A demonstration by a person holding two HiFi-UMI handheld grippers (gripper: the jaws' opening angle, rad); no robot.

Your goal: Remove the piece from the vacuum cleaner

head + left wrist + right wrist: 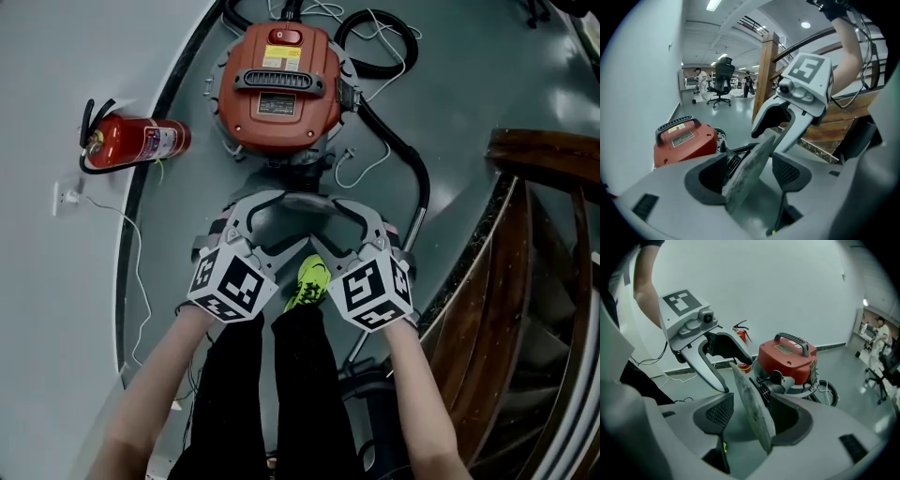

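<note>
Left tool (267,223) and right tool (342,223) straddle the crosswise, tilted disc (302,217).

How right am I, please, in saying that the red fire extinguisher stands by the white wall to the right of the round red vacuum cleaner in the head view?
Only the side is wrong. The red fire extinguisher stands by the white wall to the left of the round red vacuum cleaner, as the head view shows.
</note>
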